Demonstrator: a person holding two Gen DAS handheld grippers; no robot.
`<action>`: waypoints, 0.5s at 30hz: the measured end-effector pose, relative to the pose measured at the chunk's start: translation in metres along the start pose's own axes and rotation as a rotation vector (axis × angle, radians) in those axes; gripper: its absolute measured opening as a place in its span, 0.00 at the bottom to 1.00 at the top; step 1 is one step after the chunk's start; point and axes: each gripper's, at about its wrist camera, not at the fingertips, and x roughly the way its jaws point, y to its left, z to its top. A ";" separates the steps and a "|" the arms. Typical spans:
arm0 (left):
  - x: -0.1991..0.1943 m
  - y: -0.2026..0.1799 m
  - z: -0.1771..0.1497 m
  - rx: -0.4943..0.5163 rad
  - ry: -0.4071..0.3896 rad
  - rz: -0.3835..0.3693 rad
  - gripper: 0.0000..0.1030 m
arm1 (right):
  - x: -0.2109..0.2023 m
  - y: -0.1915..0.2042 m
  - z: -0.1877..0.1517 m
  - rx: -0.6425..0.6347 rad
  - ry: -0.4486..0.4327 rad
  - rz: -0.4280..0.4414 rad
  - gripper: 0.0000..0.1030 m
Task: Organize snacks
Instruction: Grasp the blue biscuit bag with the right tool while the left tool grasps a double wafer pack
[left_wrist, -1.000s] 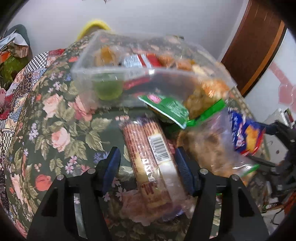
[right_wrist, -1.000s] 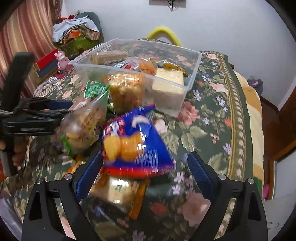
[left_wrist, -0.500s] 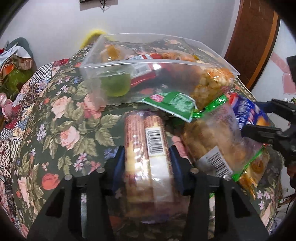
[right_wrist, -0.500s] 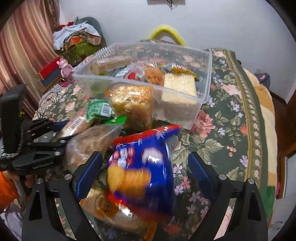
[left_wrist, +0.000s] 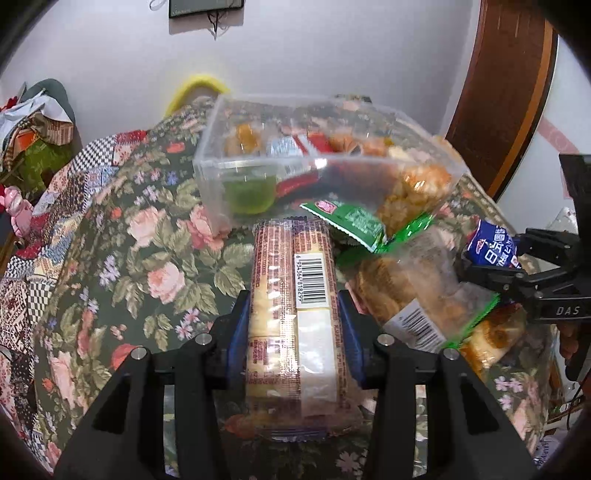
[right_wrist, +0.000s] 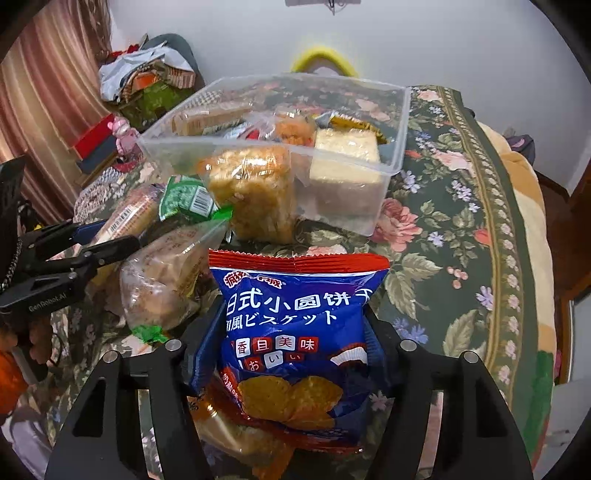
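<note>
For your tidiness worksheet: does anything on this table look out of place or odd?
Yes. Several snacks lie outside the clear bin: a green sachet and a clear bag of pastries are heaped against its front wall, overlapping untidily on the floral cloth.

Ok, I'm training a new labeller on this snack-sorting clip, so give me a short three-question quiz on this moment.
1. True or false: the left gripper is shut on the long cracker pack.
2. What does the right gripper hold? A) green sachet B) blue biscuit bag C) nothing
3. Fill in: the green sachet leans against the clear plastic ____.

Key: 1 true; 2 B; 3 tub
</note>
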 end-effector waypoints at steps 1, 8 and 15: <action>-0.004 0.000 0.002 0.001 -0.011 -0.001 0.44 | -0.005 -0.001 0.001 0.004 -0.013 -0.005 0.60; -0.034 -0.003 0.025 0.011 -0.097 -0.011 0.44 | -0.030 -0.007 0.017 0.020 -0.095 -0.016 0.60; -0.050 -0.009 0.059 0.019 -0.175 -0.021 0.44 | -0.050 -0.006 0.046 0.021 -0.196 -0.029 0.60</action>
